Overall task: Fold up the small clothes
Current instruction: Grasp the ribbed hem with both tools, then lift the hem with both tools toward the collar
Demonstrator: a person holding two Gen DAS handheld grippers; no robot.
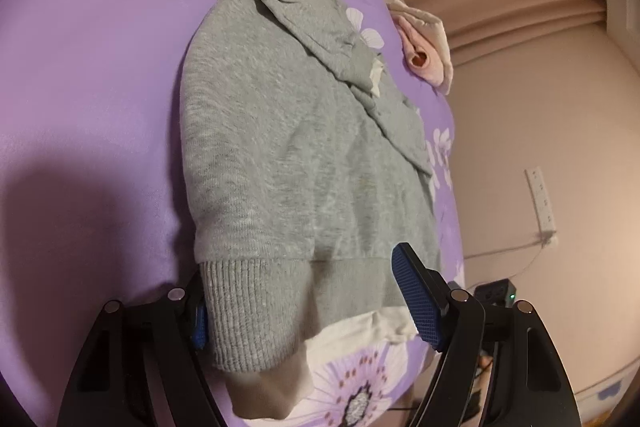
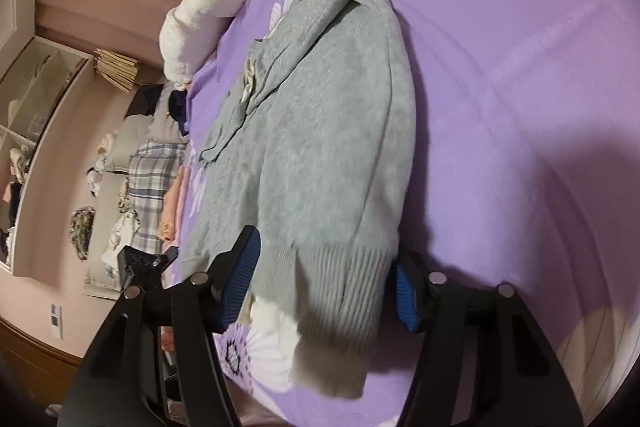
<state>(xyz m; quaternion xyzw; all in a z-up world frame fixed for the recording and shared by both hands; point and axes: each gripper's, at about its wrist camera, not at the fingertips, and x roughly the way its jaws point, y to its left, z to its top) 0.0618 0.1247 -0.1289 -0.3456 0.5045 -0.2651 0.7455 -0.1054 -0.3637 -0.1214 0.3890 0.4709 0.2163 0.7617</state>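
Grey knit sweater [image 1: 288, 147], sleeves folded in, lies lengthwise on the purple floral bed [image 1: 100, 99], ribbed hem at its near edge. Left claw [image 1: 304, 307] and right claw [image 2: 324, 287] each straddle a hem corner, jaws wide, pads apparently not yet pressing. Step: hem pickup; next, close both and carry hem toward collar.

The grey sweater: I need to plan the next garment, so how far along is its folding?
Done: the grey sweater lies on the purple floral sheet with its sleeves already folded in across the body. In hand: the left gripper and right gripper each straddle the ribbed hem, jaws apart, not clearly pinching. Left: lifting the hem and folding it up toward the collar.
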